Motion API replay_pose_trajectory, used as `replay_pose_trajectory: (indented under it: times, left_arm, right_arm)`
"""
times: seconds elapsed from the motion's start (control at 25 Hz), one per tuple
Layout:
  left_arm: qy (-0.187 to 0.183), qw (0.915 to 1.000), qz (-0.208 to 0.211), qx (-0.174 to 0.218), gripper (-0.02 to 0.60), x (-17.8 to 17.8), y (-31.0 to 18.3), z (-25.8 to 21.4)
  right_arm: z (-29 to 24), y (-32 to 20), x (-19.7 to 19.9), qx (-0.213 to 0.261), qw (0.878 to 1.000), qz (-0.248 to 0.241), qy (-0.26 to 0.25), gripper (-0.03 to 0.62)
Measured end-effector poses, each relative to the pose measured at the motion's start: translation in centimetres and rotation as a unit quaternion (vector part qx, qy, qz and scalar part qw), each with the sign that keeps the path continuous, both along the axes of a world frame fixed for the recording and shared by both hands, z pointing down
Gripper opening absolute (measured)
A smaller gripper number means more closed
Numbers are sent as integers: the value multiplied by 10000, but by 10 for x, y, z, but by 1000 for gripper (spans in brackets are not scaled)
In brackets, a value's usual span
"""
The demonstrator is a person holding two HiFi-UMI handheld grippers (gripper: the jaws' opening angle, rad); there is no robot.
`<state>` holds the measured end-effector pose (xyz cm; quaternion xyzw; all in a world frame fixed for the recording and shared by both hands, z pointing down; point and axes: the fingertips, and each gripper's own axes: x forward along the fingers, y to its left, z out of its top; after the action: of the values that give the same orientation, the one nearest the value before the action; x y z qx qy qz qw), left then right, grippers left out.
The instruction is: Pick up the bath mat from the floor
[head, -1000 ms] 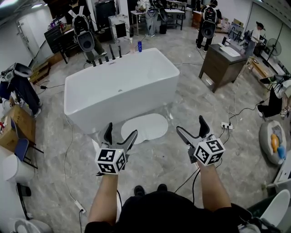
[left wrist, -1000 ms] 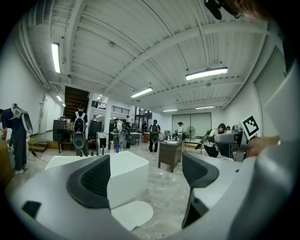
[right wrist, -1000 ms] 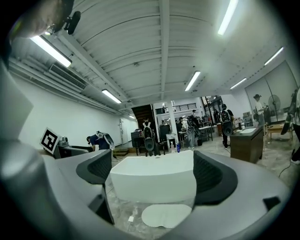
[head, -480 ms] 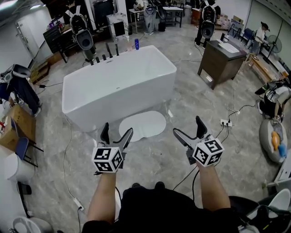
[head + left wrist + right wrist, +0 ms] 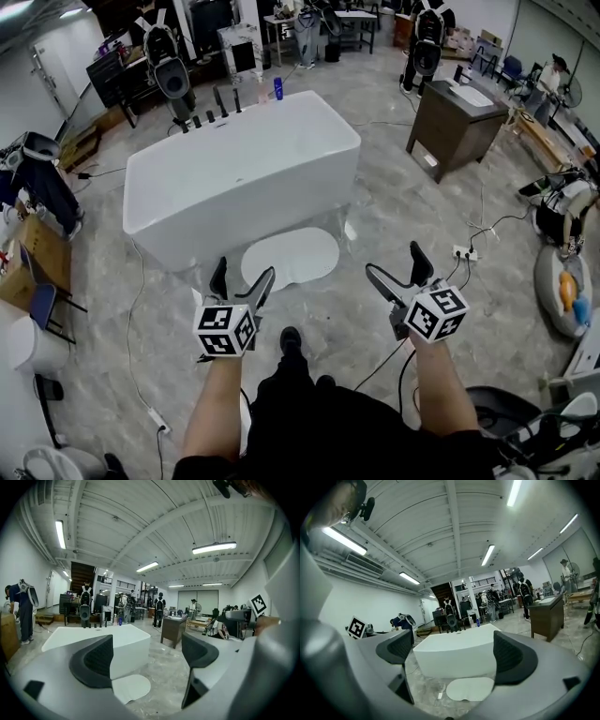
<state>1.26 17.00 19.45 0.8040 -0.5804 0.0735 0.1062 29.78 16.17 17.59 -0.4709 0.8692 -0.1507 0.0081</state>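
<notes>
Left tool: my left gripper [image 5: 244, 274] is held in the air above the floor [image 5: 394, 211], jaws spread wide. In the left gripper view the two dark pads [image 5: 93, 660] stand well apart with nothing between them but the room beyond. It holds nothing and touches nothing.

Right tool: my right gripper [image 5: 395, 261] is held level with the left one and likewise spread wide. In the right gripper view its pads [image 5: 513, 660] frame open space only. It is empty and touches nothing.

The marker cubes [image 5: 225, 330] sit at the back of each gripper, just ahead of my forearms. Both tools point forward, toward the tub.

Task item: the bath mat [image 5: 291, 258] is white, rounded, with a shallow notch along its near edge. It lies flat on the grey stone-patterned floor, just beside the long side of the white bathtub [image 5: 239, 178]. It lies ahead of me, between the two grippers but nearer the left one. Both gripper views show it low in the gap between the jaws, on the floor and apart from the pads. Neither tool is in contact with it.

My dark shoe [image 5: 291, 339] is planted on the floor between my arms, short of the mat. A dark cabinet [image 5: 457, 117] stands well apart to the right.
</notes>
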Motion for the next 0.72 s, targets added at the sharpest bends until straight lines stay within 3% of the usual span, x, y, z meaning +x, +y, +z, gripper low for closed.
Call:
replay_pose_trajectory:
  times: [0.28,0.72]
  left_arm:
    - [40,9999,164,-14,470,-33,-34,3]
    - [259,9992,297,-19,468,-79,-156,9]
  right_arm:
    - [10,-32,-37,-202,9998,-36,82,537]
    - [20,-152,-83,-555,9975,55,440,537]
